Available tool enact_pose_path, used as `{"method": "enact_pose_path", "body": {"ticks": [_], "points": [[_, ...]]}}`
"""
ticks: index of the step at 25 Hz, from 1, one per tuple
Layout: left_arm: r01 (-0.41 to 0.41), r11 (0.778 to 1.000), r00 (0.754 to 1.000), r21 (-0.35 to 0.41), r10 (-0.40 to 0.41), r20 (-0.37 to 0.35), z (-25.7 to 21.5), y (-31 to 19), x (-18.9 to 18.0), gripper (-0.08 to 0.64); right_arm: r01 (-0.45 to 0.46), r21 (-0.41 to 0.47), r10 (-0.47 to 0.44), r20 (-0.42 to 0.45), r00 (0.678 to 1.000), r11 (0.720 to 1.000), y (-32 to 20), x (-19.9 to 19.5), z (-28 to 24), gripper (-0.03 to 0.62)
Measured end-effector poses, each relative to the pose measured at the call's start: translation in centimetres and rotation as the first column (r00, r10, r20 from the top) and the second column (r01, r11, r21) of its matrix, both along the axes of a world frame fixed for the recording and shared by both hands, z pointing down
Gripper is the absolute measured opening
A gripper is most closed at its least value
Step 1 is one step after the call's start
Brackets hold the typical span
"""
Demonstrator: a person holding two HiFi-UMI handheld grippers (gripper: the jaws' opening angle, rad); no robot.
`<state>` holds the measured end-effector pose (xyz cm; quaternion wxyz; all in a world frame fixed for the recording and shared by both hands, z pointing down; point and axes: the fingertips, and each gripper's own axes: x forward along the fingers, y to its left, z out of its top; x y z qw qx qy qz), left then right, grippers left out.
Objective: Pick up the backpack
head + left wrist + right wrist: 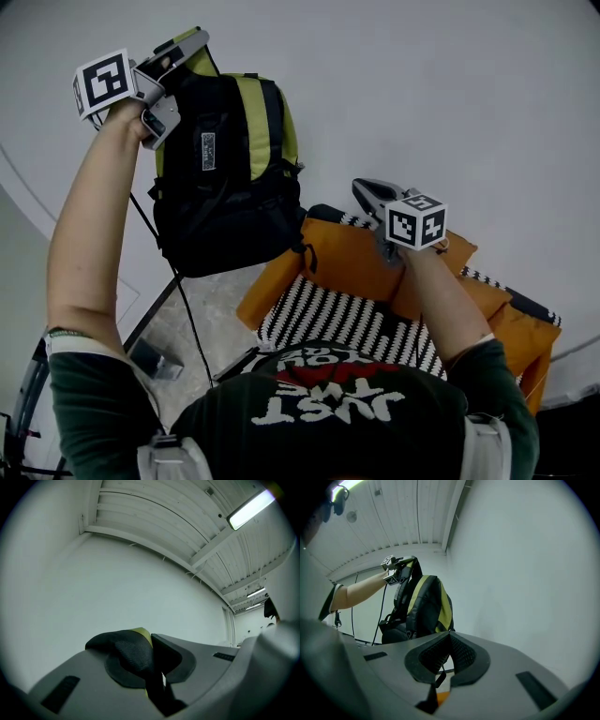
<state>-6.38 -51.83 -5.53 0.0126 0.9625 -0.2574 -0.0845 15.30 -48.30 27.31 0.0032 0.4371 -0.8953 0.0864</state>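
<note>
The backpack (225,178) hangs clear of the floor by the wall. The left gripper (187,45) has its narrow jaws clamped on the soft top handle (129,651). The bag looks limp, fairly heavy and apt to swing. The right gripper (367,194) has its jaws closed, empty.

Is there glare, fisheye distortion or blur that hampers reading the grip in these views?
Left gripper view: heavy fisheye, dark vignette, ceiling light blown out, yet the strap in the left claw reads sharp. Right gripper view: same fisheye, backpack evenly lit and clear. Head view: soft even light, no blur, mild wide-angle bowing.
</note>
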Motion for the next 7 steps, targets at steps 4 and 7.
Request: {"method": "enact_pose_path", "body": {"ticks": [4,7], "points": [[0.012,1.000,1.000,0.005,-0.012,0.007,0.02,0.03,-0.05,0.046,0.000,0.002,0.000,-0.002,1.000,1.000,0.19,0.02,0.12,0.029],[0.019,1.000,1.000,0.003,-0.019,0.011,0.07,0.09,-0.01,0.046,-0.002,0.004,0.002,-0.002,1.000,1.000,0.37,0.05,0.19,0.029]]}}
